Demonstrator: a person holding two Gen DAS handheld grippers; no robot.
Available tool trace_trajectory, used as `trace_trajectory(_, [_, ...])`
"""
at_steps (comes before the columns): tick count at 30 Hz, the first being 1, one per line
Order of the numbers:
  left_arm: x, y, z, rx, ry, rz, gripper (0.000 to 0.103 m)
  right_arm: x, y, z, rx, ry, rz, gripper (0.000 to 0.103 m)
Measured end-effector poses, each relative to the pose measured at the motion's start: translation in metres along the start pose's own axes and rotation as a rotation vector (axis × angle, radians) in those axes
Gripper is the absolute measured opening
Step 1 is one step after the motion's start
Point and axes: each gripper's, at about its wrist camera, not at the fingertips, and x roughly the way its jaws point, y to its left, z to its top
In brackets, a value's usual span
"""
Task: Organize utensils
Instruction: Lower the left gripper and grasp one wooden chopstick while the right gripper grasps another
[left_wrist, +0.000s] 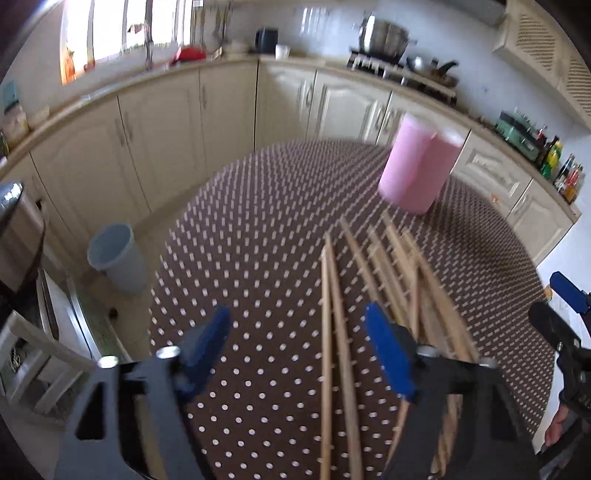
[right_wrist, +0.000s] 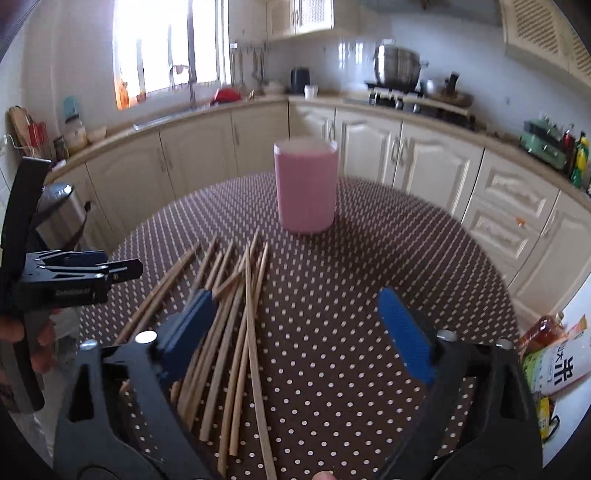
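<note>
Both the left gripper (left_wrist: 297, 345) and right gripper (right_wrist: 295, 328) hang wide over scattered wooden chopsticks (right_wrist: 236, 321) near a pink holder (right_wrist: 306, 188), though only the left view shows a grey bin (left_wrist: 116, 256).

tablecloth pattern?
Dark brown tablecloth with small white polka dots, clearest in the right wrist view.
</note>
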Motion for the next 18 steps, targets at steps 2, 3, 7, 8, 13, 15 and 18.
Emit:
trace_trajectory(2, [0.01,0.001,-0.005,0.001,0.034,-0.009,0.062,0.011,-0.002,-0.003,0.002,0.041,0.015,0.082])
trace_trajectory(3, [0.015,0.002,-0.008,0.009,0.049,-0.013,0.061,0.016,-0.003,-0.004,0.005,0.056,0.03,0.081])
trace_trajectory(7, [0.028,0.001,-0.015,0.043,0.091,0.004,0.061,0.029,-0.002,-0.007,0.013,0.09,0.058,0.081])
trace_trajectory(8, [0.028,0.001,-0.017,0.052,0.089,0.012,0.061,0.031,-0.001,-0.007,0.014,0.097,0.063,0.081])
trace_trajectory(13, [0.028,-0.008,-0.013,0.089,0.094,0.051,0.061,0.041,0.001,-0.006,0.01,0.12,0.081,0.079])
trace_trajectory(15, [0.033,-0.012,-0.011,0.101,0.093,0.068,0.061,0.045,0.002,-0.005,0.009,0.131,0.086,0.074])
trace_trajectory(18, [0.037,-0.016,-0.005,0.109,0.092,0.087,0.058,0.055,0.004,-0.003,-0.005,0.156,0.092,0.065])
